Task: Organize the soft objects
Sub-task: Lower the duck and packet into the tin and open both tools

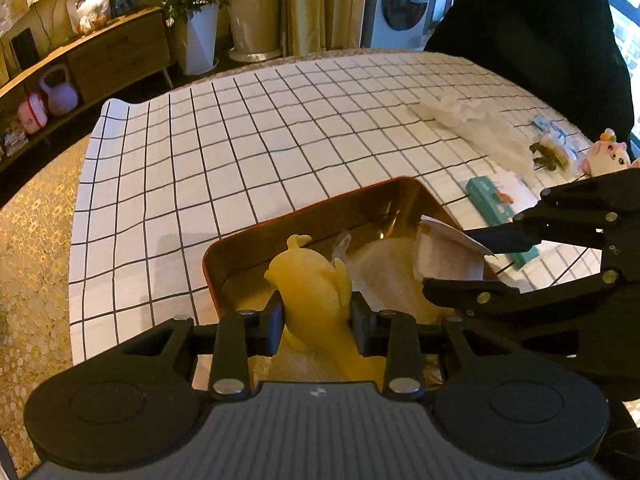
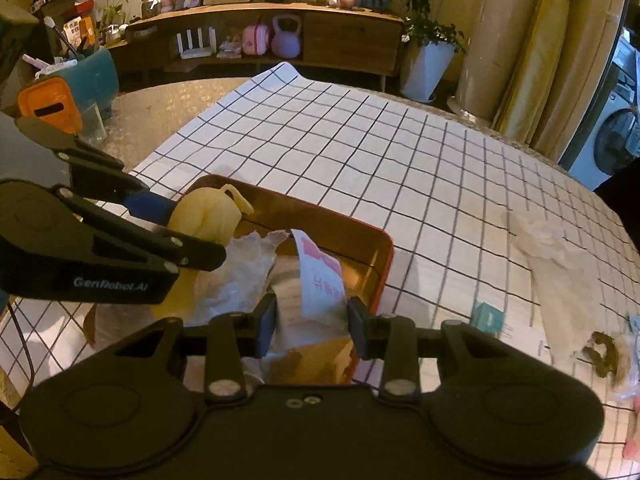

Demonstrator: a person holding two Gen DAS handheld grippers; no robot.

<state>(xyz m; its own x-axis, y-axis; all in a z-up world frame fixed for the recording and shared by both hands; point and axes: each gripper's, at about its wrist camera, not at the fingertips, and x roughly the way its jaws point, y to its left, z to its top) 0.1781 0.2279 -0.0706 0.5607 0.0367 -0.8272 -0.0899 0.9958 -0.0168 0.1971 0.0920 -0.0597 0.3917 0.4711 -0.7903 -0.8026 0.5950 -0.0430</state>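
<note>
A yellow soft toy sits squeezed between the pads of my left gripper, just above the near end of an orange-rimmed, gold-lined tray. My right gripper is shut on a white soft packet with pink print, held over the tray's right half. In the left wrist view the right gripper comes in from the right with the packet. In the right wrist view the left gripper enters from the left with the toy. Crinkled white wrapping lies in the tray.
On the checked tablecloth to the right of the tray lie a teal box, a white plastic bag, a packet with something dark green and a pink plush. A person in dark clothing stands at the far right edge.
</note>
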